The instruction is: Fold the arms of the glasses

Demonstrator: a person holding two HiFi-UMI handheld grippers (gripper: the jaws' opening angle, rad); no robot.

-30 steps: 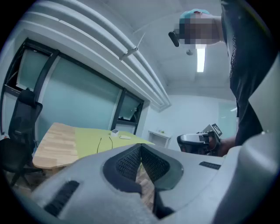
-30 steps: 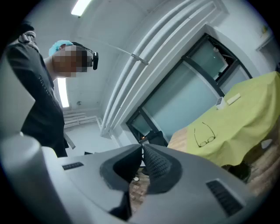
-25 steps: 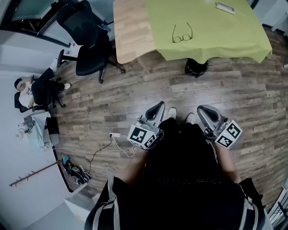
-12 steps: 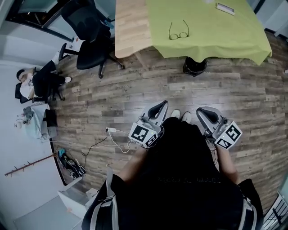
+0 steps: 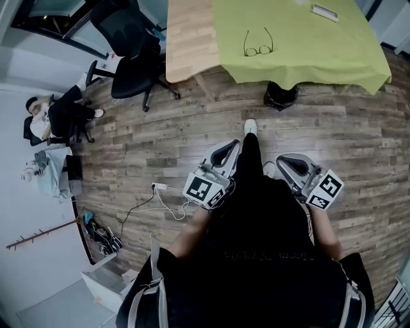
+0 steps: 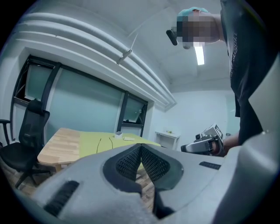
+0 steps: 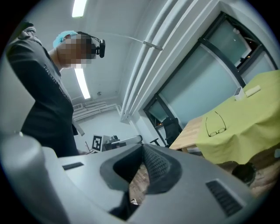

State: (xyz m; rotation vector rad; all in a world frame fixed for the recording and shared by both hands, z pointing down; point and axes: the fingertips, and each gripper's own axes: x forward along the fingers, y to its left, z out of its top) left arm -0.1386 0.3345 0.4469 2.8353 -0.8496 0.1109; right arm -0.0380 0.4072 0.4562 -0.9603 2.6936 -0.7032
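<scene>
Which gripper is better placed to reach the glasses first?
Left, marginally. The left gripper sits slightly nearer the glasses than the right gripper; both are shut, empty and far from the table.

Floor [image 5: 192, 138] lying open before the table [image 5: 186, 45]
A chair [image 5: 131, 67] is crowding its left corner; a dark object [image 5: 280, 96] is sitting under its near edge.

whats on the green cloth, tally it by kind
glasses: 1
small white box: 1
flat white item: 1
total: 3
</scene>
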